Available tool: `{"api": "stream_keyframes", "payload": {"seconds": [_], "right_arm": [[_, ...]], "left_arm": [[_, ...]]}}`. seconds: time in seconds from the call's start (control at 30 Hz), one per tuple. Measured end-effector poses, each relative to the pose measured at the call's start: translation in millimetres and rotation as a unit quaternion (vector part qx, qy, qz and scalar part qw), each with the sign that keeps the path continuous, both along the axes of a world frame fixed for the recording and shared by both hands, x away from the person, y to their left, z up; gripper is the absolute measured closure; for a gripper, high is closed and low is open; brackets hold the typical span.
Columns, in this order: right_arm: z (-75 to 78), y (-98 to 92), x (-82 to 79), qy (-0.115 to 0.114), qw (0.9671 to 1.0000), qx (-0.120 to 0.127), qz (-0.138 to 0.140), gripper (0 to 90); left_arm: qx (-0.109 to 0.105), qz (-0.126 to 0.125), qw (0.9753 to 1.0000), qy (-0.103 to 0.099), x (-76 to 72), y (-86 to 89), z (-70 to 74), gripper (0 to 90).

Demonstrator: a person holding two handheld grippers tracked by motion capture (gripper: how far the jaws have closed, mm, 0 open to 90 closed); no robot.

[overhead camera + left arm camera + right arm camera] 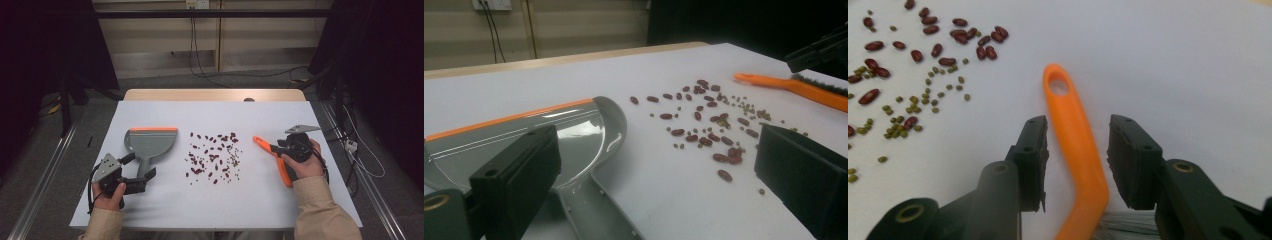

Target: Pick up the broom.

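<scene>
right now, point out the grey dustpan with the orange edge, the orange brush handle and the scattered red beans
grey plastic dustpan with orange edge (150, 141): high view, middle of its flat pan
orange plastic brush handle (1073, 125): right gripper view, mid-handle between the claw's open jaws
scattered dark red beans (704, 120): left gripper view, centre of the scatter

white table (300, 200) | wall socket (196, 4) (cables hanging) | grey floor (45, 165)

Table (150, 210): dustpan (150, 142) at left, its handle toward the person, left gripper (142, 181) at the handle end. Scattered beans (214, 156) in the middle, between dustpan and brush. Brush (272, 157) at right, lying between the jaws of the right gripper (280, 148).
</scene>
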State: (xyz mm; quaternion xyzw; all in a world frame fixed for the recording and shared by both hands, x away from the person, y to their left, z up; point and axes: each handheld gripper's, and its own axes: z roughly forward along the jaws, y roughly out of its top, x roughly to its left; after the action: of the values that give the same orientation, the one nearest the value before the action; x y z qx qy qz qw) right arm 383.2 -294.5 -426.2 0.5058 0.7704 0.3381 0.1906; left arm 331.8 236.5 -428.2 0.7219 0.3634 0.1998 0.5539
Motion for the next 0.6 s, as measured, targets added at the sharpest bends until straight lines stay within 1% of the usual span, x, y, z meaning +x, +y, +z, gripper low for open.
{"api": "stream_keyframes", "payload": {"seconds": [0.03, 0.07, 0.1, 0.13, 0.17, 0.23, 0.27, 0.3, 0.33, 0.37, 0.4, 0.43, 0.53, 0.6], "right_arm": [[-1.5, -0.5, 2.1, 0.005, 0.9999, -0.007, 0.007, 61.1], [-2.7, -0.5, 3.7, 0.011, 0.9999, -0.009, 0.007, 61.6], [-4.4, -0.8, 6.1, 0.015, 0.9998, -0.009, 0.012, 63.1], [-5.8, -0.8, 8.5, 0.023, 0.9995, -0.014, 0.016, 66.4], [-8.0, -0.9, 12.7, 0.03, 0.9984, -0.041, 0.024, 68.4], [-10.8, -1.8, 15.2, 0.049, 0.9977, -0.028, 0.038, 70.0], [-10.8, -1.8, 15.2, 0.049, 0.9977, -0.028, 0.038, 70.0], [-13.6, -1.3, 15.7, 0.059, 0.9965, -0.046, 0.038, 69.9], [-13.6, -1.3, 15.7, 0.059, 0.9965, -0.046, 0.038, 69.9], [-19.3, -1.6, 17.9, 0.068, 0.9952, -0.05, 0.05, 67.4], [-19.3, -1.6, 17.9, 0.068, 0.9952, -0.05, 0.05, 67.4], [-22.5, -0.6, 19.6, 0.076, 0.994, -0.057, 0.055, 67.0], [-22.8, -1.6, 21.1, 0.082, 0.9935, -0.054, 0.057, 67.1], [-24.9, -6.4, 22.3, 0.085, 0.9945, -0.031, 0.053, 67.3]], "left_arm": [[-0.001, 0.0, 1.0, 0.001, -0.1, -0.1, -0.4, 4.4], [0.0, -0.001, 1.0, 0.002, 0.0, 0.0, -0.7, 4.4], [-0.001, -0.002, 1.0, 0.003, 0.0, 0.0, -0.9, 4.4], [-0.001, -0.003, 1.0, 0.003, 0.0, 0.1, -1.0, 4.4], [0.0, -0.003, 1.0, 0.003, 0.0, 0.1, -1.2, 4.4], [0.0, -0.005, 1.0, 0.004, -0.1, 0.2, -1.2, 4.3], [-0.001, -0.005, 1.0, 0.004, -0.3, -0.1, -1.3, 4.3], [0.0, -0.006, 1.0, 0.005, -0.3, -0.2, -1.5, 4.3], [0.001, -0.006, 1.0, 0.006, -0.1, -0.5, -1.7, 4.3], [0.0, -0.005, 1.0, 0.007, 0.1, -0.7, -1.9, 4.4], [0.0, -0.006, 1.0, 0.007, 0.4, -0.8, -2.2, 4.4], [0.001, -0.007, 0.9999, 0.008, 0.5, -0.7, -2.3, 4.4], [0.002, -0.005, 1.0, 0.007, -0.1, -0.2, -2.1, 4.4], [0.001, -0.005, 1.0, 0.006, -0.8, 0.1, -1.8, 4.4]]}}
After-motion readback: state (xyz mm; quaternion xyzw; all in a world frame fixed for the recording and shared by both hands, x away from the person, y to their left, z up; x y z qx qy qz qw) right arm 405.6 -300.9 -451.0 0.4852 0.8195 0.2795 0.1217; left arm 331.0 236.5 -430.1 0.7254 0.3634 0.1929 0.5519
